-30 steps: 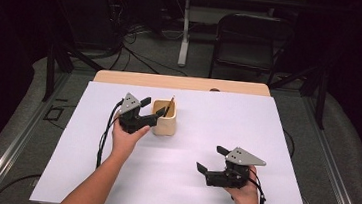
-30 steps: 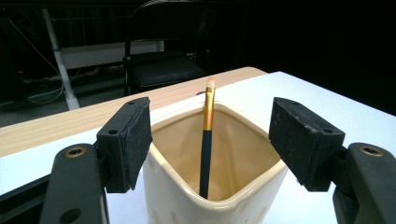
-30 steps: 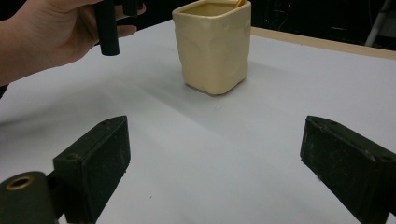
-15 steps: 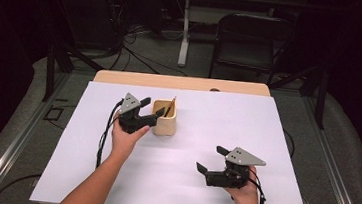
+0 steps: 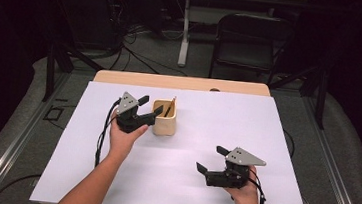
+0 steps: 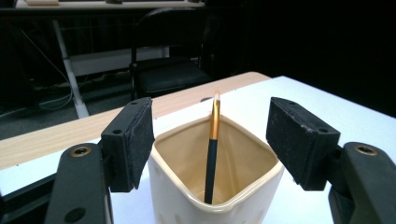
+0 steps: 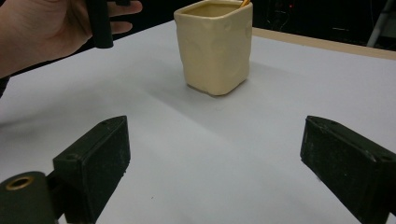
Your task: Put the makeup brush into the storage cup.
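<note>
Overhead arrangement of the work surface. A white sheet (image 5: 181, 182) covers the table, whose bare wooden edge (image 5: 181, 83) shows as a tan strip along the far side, above centre of the high view. Beyond it, in the upper part of the frame, the room is dark: a black folding chair (image 5: 252, 43) stands upper right of centre, a pale table leg (image 5: 184, 37) rises at upper centre, and loose cables (image 5: 138, 52) run over the grey floor at upper left. Grey padding (image 5: 349, 163) borders the table at the right edge of the frame.

The cream square cup (image 5: 164, 117) stands upright on the sheet, left of centre in the high view, with a dark-handled brush (image 5: 170, 108) leaning inside it, tip upward. In the left gripper view the cup (image 6: 215, 172) sits low at centre and the brush (image 6: 212, 154) rests against its inner wall.

The left gripper (image 5: 149, 111), held from below by the left hand (image 5: 124, 137), lies just left of the cup; its jaws stand wide apart, one to each side of the cup's rim, and the pads (image 6: 140, 140) do not press on the wall. The right gripper (image 5: 209, 160), in the right hand (image 5: 246, 191) at lower right of the high view, rests well apart from the cup with its jaws spread and nothing between them; its own view shows bare sheet (image 7: 224, 154) between the pads and the cup (image 7: 215, 46) at upper centre.
</note>
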{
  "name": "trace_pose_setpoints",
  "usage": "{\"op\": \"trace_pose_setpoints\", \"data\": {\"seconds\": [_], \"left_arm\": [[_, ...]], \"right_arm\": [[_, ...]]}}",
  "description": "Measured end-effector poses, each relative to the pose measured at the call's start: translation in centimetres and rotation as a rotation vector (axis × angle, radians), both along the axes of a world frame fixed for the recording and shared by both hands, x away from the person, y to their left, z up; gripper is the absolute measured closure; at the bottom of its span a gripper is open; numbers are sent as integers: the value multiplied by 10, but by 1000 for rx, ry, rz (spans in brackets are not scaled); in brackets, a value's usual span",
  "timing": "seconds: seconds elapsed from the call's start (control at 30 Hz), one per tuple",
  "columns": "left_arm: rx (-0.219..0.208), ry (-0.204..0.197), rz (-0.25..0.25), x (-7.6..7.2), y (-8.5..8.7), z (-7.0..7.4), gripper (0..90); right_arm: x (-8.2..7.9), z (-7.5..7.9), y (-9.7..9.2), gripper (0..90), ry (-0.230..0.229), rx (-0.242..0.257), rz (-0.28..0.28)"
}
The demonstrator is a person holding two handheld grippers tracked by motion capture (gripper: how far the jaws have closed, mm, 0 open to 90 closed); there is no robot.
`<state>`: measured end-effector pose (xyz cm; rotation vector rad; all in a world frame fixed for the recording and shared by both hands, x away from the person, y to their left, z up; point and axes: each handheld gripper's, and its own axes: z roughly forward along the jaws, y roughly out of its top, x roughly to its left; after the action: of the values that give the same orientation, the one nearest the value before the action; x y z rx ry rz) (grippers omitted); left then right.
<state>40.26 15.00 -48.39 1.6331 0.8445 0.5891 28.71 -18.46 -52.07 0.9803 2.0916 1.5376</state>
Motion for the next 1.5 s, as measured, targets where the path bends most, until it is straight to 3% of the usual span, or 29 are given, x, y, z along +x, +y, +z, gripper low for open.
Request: {"op": "trace_pose_setpoints", "data": {"seconds": [0.23, 0.43, 0.73, 1.03, 1.5], "left_arm": [[-30, 27, -4, -4, 2, 5, 277], [-18, 41, -15, -9, 4, 9, 234], [-12, 32, -31, -20, 11, 19, 218], [25, 38, -42, -33, 17, 27, 217], [-7, 30, -30, -56, 36, 33, 219]], "right_arm": [[0, 0, 0, 80, 0, -1, -1], [0, 0, 0, 80, -2, -2, -2], [-1, 0, 0, 80, -6, -3, -2], [-1, 1, 0, 80, -8, -2, -1], [-1, 1, 0, 80, -8, -1, -1]]}}
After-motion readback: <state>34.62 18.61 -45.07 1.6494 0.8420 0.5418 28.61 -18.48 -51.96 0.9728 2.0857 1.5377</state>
